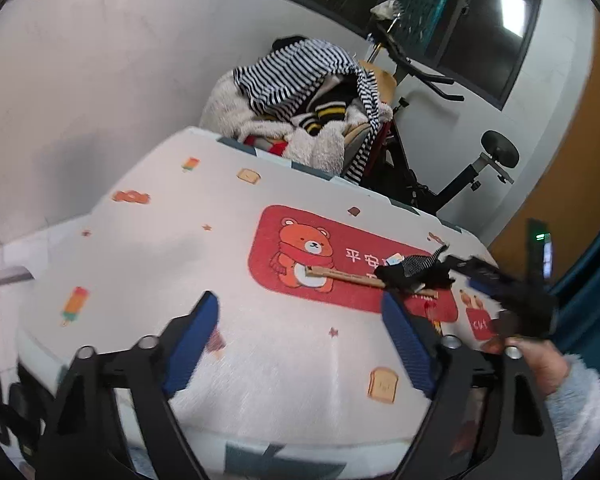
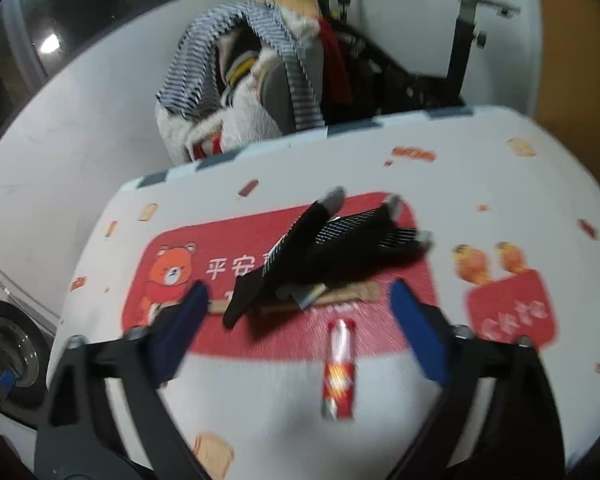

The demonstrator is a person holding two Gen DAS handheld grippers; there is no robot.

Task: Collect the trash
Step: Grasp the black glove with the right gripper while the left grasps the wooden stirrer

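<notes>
A red and white wrapper tube [image 2: 339, 368] lies on the white cartoon tablecloth [image 2: 500, 184], between my right gripper's open fingers. My right gripper [image 2: 300, 308] is open and empty above it. Beyond it black socks [image 2: 324, 248] lie in a heap over a wooden ruler [image 2: 352, 292], with a small blue scrap [image 2: 308, 298]. In the left wrist view the socks [image 1: 416, 272] and ruler [image 1: 340, 274] lie at the right on the red bear panel [image 1: 300, 256]. My left gripper [image 1: 300, 320] is open and empty over bare cloth. The right gripper [image 1: 496, 280] shows blurred at the right edge.
A chair piled with striped and fleecy clothes [image 1: 300, 92] stands behind the table's far edge, with an exercise bike [image 1: 460, 176] beside it. A white wall [image 1: 80, 80] is at the left. A glass dish [image 2: 8, 352] sits low left, off the table.
</notes>
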